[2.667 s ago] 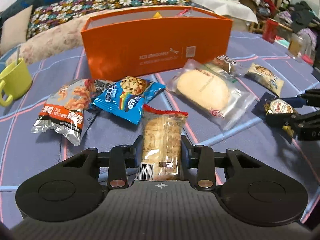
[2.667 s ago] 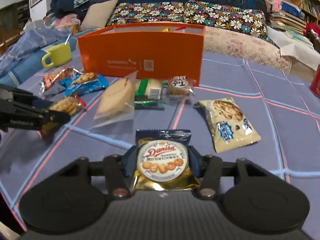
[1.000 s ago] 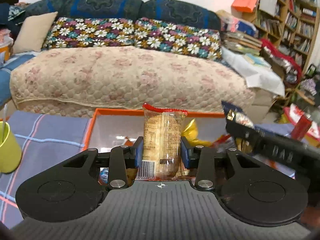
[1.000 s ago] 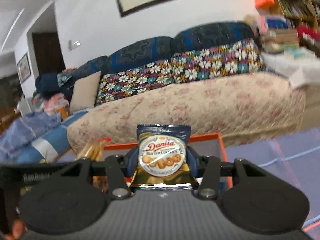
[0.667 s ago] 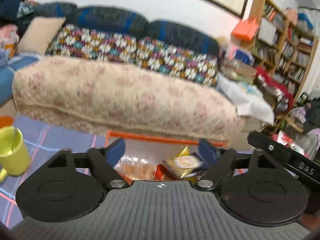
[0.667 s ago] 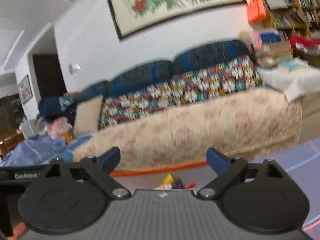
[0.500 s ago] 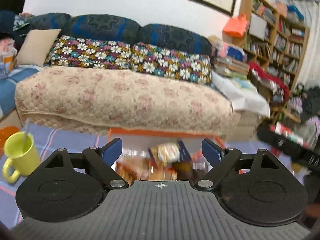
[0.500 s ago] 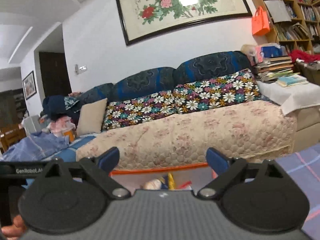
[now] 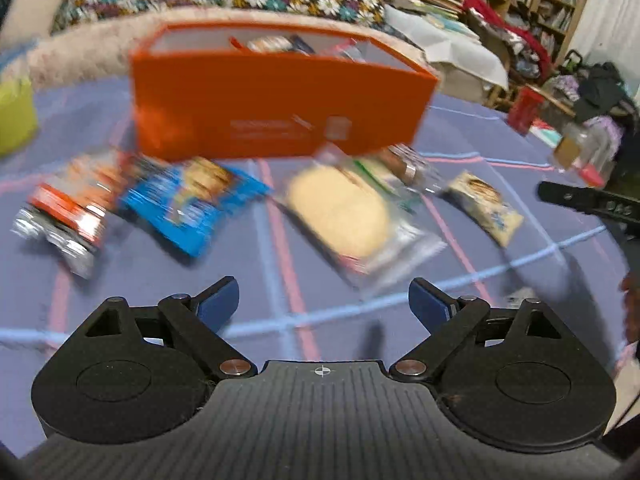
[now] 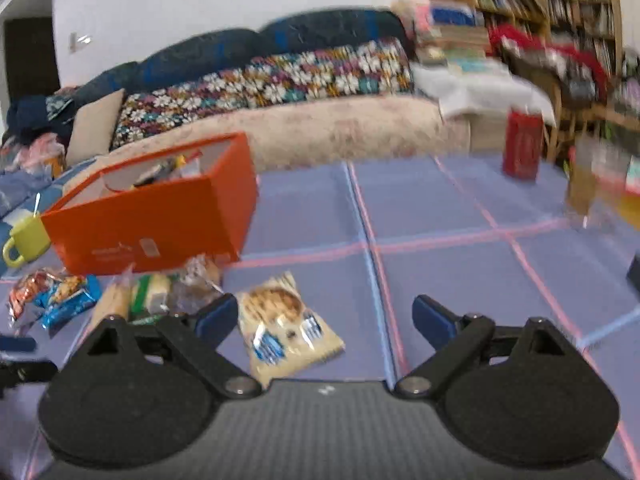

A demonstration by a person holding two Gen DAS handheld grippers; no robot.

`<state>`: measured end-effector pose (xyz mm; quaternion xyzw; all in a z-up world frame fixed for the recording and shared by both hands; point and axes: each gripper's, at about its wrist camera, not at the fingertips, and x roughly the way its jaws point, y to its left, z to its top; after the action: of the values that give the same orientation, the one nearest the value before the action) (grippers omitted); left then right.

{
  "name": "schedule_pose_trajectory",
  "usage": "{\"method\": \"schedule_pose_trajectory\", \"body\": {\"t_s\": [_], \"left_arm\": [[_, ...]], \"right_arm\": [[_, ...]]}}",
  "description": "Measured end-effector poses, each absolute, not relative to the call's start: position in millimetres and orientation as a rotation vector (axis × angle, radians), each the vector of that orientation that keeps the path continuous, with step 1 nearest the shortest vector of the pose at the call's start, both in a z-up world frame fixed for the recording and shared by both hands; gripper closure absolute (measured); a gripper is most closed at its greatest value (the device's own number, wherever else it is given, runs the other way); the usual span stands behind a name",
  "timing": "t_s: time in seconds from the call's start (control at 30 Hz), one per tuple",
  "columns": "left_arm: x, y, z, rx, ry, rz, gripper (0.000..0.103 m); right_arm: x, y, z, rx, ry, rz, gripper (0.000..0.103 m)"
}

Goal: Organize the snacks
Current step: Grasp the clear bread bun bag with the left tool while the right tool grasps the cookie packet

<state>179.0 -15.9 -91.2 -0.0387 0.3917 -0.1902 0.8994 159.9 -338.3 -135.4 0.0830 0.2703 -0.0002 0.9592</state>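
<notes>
An orange box [image 9: 280,104] with several snack packs inside stands at the back of the purple checked table; it also shows in the right wrist view [image 10: 152,220]. In front of it lie a red-and-silver pack [image 9: 68,208], a blue cookie pack [image 9: 192,200], a clear bread pack [image 9: 344,216] and a cream cookie pack [image 9: 484,204]. My left gripper [image 9: 323,300] is open and empty above the table's front. My right gripper [image 10: 324,320] is open and empty, with the cream cookie pack [image 10: 286,320] just ahead between its fingers, nearer the left one. Its tip shows at the right of the left wrist view [image 9: 588,204].
A yellow-green mug [image 10: 26,240] stands left of the box. A red can [image 10: 522,144] and a clear jar [image 10: 588,184] stand at the table's far right edge. A sofa [image 10: 304,128] lies behind the table and bookshelves [image 10: 560,12] at the right.
Both grippers opened over the orange box and let go of the rice cracker pack and the Danisa cookie pack into it. Both have since pulled back and tilted down over the table.
</notes>
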Motion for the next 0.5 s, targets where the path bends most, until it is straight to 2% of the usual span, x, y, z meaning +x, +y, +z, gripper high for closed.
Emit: {"method": "schedule_pose_trajectory", "body": {"t_s": [0.23,0.4,0.43,0.5], "left_arm": [[217,-50,-87,-0.136,0.786,-0.317,0.030],[246,-68,-89,-0.064,0.785,-0.274,0.032],[249,-72,-92,-0.024,0.780,-0.252,0.036],[252,-75,-98,0.025,0.790,-0.242,0.042]], "right_arm": [[182,-307,-152,0.002,0.537,0.100,0.010],[210,-300,-159,0.010,0.574,0.088,0.011],[215,-299,-160,0.002,0.580,0.092,0.012],[226,-292,-165,-0.029,0.616,0.094,0.026]]}}
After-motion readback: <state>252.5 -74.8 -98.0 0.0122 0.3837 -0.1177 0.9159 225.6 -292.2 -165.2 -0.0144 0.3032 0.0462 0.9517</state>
